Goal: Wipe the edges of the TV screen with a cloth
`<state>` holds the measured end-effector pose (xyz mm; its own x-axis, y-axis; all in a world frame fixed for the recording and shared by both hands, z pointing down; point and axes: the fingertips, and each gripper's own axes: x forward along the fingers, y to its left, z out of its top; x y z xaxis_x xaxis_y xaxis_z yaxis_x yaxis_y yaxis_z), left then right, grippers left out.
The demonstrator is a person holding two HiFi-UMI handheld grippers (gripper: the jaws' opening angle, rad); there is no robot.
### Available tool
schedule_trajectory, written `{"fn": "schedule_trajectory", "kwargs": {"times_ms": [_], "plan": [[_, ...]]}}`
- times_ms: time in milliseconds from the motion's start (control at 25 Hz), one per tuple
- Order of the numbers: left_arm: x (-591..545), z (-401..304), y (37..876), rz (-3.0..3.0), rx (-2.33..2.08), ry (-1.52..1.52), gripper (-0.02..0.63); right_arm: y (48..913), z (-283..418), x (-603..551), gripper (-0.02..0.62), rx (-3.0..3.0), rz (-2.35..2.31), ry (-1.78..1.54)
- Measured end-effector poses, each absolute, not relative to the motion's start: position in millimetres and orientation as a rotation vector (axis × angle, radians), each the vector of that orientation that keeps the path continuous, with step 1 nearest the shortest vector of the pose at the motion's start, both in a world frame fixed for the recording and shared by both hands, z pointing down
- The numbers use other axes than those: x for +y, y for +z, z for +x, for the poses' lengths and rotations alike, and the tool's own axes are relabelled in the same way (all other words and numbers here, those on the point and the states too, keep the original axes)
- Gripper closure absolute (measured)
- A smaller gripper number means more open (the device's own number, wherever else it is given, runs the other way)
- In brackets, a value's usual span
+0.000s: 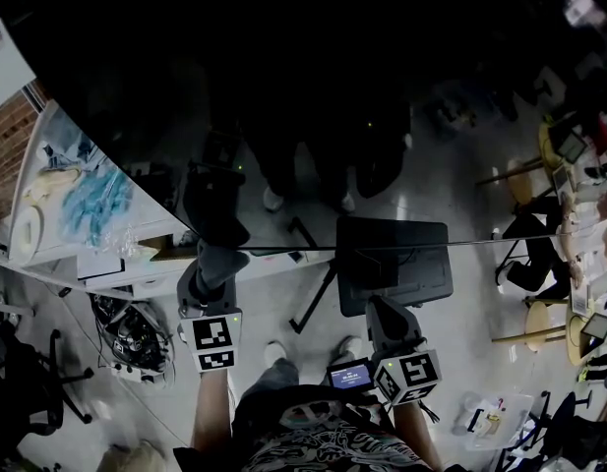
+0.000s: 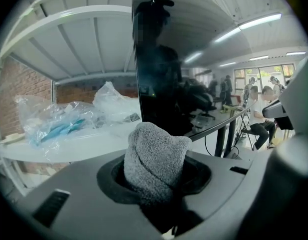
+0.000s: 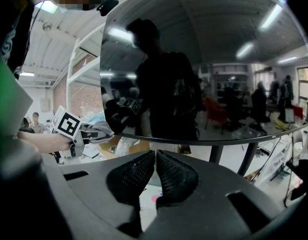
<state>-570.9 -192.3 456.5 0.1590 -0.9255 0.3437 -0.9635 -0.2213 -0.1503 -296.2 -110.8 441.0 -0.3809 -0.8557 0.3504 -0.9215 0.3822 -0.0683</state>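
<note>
White shelf (image 2: 69, 146) at the far left carries crumpled clear plastic bags (image 2: 49, 121). Beside it, the left gripper (image 2: 156, 180) is clenched on a bunched grey cloth (image 2: 154, 149), held up at the lower left edge of the black TV screen (image 2: 163, 84). Whether cloth meets glass cannot be told. Farther right, the right gripper (image 3: 154, 176) hangs below the screen's bottom edge, its jaws pressed together on nothing.

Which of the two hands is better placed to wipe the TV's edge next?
The left. The left gripper is shut on the cloth, right by the TV screen edge. The right gripper is shut on nothing and sits farther back.
</note>
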Motion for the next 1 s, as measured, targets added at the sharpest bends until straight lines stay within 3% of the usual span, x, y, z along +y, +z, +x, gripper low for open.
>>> {"fn": "schedule_trajectory", "kwargs": {"times_ms": [1000], "plan": [[-197.2,-544.3,460.3,2.152,-2.028,0.582,0.439,442.7,-213.4,-107.9,0.560,-2.374,1.602,0.425]]}}
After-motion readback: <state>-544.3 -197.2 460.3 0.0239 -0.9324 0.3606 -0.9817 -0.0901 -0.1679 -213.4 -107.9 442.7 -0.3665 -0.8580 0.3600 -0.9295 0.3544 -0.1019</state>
